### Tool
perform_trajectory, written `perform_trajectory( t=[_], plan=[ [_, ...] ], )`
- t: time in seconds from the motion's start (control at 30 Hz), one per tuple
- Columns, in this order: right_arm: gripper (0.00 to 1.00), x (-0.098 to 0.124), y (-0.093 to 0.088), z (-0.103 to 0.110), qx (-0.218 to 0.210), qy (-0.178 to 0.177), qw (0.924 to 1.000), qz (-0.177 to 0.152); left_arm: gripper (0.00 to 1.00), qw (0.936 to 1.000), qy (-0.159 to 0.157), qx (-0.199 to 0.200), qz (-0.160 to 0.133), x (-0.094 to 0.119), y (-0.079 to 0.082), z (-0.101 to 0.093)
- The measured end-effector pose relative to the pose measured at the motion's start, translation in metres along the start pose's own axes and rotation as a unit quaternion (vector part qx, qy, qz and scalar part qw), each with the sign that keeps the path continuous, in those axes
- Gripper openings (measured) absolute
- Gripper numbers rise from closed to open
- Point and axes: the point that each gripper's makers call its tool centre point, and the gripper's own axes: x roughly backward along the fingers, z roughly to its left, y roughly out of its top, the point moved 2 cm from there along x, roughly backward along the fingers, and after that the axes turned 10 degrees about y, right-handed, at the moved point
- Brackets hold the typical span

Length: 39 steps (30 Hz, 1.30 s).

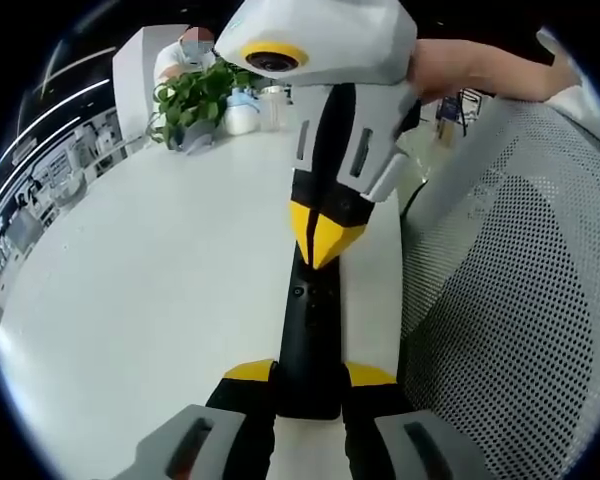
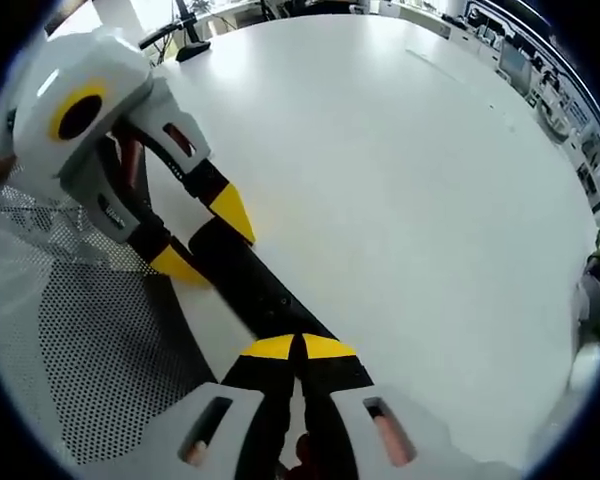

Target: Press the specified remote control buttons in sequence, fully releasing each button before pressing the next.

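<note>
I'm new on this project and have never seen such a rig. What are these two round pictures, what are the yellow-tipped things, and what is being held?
There is no robot here: a person holds a hand tool with two jaws in each hand, and each tool carries a fisheye camera looking along its own jaws.

In the left gripper view, the left gripper rises from the bottom, its yellow tips on either side of a black remote, gripping it. The right gripper comes in from the top with its tips together, resting on the remote; which button it touches I cannot tell.

The right gripper view shows the same scene from the other tool.

Under everything is a white table. A mesh chair stands beside it, and a plant sits at the table's far end.
</note>
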Motion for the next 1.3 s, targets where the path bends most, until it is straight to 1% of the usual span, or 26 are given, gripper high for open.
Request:
perform_trajectory(
  t=[0.1,0.2,0.27,0.37,0.53,0.73,0.93,1.17,1.23,1.3],
  plan=[
    [0.0,-0.0001,0.0001,0.0003,0.003,-0.001,1.0,0.0,0.25,1.0,0.0,0.0,0.001,0.0001,0.0001,-0.0001],
    [0.0,-0.0004,0.0007,0.0013,0.021,-0.006,0.9997,0.008,0.25,1.0,-0.001,0.0,0.0,-0.0002,0.0003,0.0001],
    [0.0,-0.0002,0.0012,0.0021,0.026,-0.009,0.9996,0.011,0.25,1.0,-0.001,-0.001,0.001,-0.0006,0.0002,0.0003],
    [0.0,0.0005,0.001,0.0011,0.018,-0.008,0.9998,0.01,0.25,1.0,-0.001,0.0,0.0,-0.0008,-0.0001,0.0005],
    [0.01,0.0005,0.0009,0.0008,-0.016,0.005,0.9999,-0.001,0.25,1.0,0.001,0.002,0.0,-0.0005,-0.0001,0.0002],
    [0.03,0.0002,0.0007,0.0009,-0.023,0.012,0.9996,-0.007,0.25,1.0,0.001,0.003,-0.001,-0.0008,-0.0004,0.0004],
    [0.03,-0.0001,0.001,0.0014,-0.013,0.006,0.9999,-0.002,0.25,1.0,0.001,0.003,-0.001,-0.0002,0.0001,0.0],
    [0.02,0.0003,0.0008,0.0009,-0.016,0.008,0.9998,-0.008,0.25,1.0,0.001,0.003,0.0,0.0002,0.0007,-0.0003],
    [0.0,0.001,0.0001,-0.0008,0.004,-0.003,1.0,-0.003,0.25,1.0,0.001,0.003,-0.001,0.0,0.0007,-0.0001],
    [0.0,0.0007,0.0006,0.0017,0.003,-0.002,1.0,-0.003,0.25,1.0,0.001,0.003,-0.001,-0.0005,0.0008,0.0002]
  ],
)
